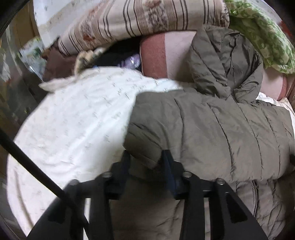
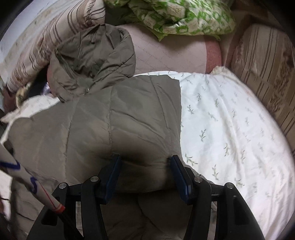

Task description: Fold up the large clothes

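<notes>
- A large olive-grey quilted puffer jacket (image 1: pixel 212 125) lies on a bed, spread over a white bedsheet (image 1: pixel 77 118) printed with small leafy sprigs.
- In the left wrist view a folded-over part of the jacket, a padded sleeve or side panel, lies across the body of the garment, and its rounded end sits just in front of the left gripper (image 1: pixel 146 157).
- The left fingers (image 1: pixel 168 162) stand narrowly apart with that padded end of the jacket between them; the picture is blurred, and I cannot tell whether the pads press on the cloth or only flank it.
- The jacket's hood (image 2: pixel 92 55) lies crumpled at the far end of the garment, resting against a pink bolster (image 2: pixel 173 53) with a darker red band.
- In the right wrist view the right gripper (image 2: pixel 144 164) is set over the near end of the jacket. Its blue-padded fingers (image 2: pixel 178 166) stand moderately wide, one on each side of a puffed bulge of jacket fabric, and both pads touch the cloth, so it looks held.
- The jacket's straight right edge runs along bare bedsheet, which stretches away to the right in that view.
- Behind the jacket are a striped beige quilt with floral motifs (image 1: pixel 140 20) and a green-and-white patterned blanket (image 2: pixel 177 16) bunched on top of the bolster.
- A second piece of striped beige bedding (image 2: pixel 267 73) stands along the right side of the bed in the right wrist view.
- A dark cable (image 1: pixel 31 162) crosses the lower left of the left wrist view.
</notes>
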A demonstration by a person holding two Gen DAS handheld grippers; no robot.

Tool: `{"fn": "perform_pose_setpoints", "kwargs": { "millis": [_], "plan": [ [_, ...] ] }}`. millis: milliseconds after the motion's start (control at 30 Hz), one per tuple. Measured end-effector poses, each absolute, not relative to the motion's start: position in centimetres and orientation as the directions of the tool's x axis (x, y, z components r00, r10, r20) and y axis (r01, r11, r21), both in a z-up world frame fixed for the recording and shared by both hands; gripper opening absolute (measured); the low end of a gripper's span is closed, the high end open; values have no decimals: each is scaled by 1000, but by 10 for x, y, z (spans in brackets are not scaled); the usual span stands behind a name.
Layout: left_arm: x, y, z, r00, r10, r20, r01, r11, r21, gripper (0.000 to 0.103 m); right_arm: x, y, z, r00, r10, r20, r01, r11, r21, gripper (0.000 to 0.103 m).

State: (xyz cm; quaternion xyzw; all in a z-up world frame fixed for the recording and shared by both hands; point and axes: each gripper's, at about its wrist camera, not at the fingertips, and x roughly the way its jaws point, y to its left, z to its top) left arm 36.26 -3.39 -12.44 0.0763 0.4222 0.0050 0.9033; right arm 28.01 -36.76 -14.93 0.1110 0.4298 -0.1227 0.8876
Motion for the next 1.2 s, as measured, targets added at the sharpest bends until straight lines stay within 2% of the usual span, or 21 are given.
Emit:
{"fn": "perform_pose_setpoints", "kwargs": {
  "millis": [133, 300, 367, 533, 700, 1033, 1100, 1200],
  "plan": [
    [346, -18, -99, 693, 82, -716, 51, 985, 163, 38, 278, -361, -147, 604, -139, -785, 306, 950, 67, 60],
    [358, 4, -85, 687, 56, -725, -6, 997, 72, 43, 272, -352, -134, 641, -168, -749, 303, 952, 46, 60],
    [374, 3, -94, 661, 58, -748, -12, 998, 66, 43, 273, -348, -134, 643, -178, -745, 297, 954, 29, 61],
    [413, -6, -144, 570, 136, -810, -39, 990, 138, 43, 282, -349, -148, 613, -157, -774, 295, 955, 39, 61],
    [428, -11, -172, 534, 233, -813, -68, 970, 234, 43, 289, -356, -160, 591, -133, -795, 300, 952, 64, 68],
    [385, 9, -127, 585, 134, -800, -31, 989, 144, 43, 276, -359, -140, 639, -113, -761, 303, 946, 114, 69],
    [379, 12, -122, 581, 106, -807, -18, 993, 117, 49, 271, -360, -133, 654, -109, -748, 299, 946, 124, 70],
    [377, 11, -124, 568, 88, -818, -14, 995, 97, 51, 265, -364, -129, 661, -117, -741, 315, 940, 133, 71]
  ]
}}
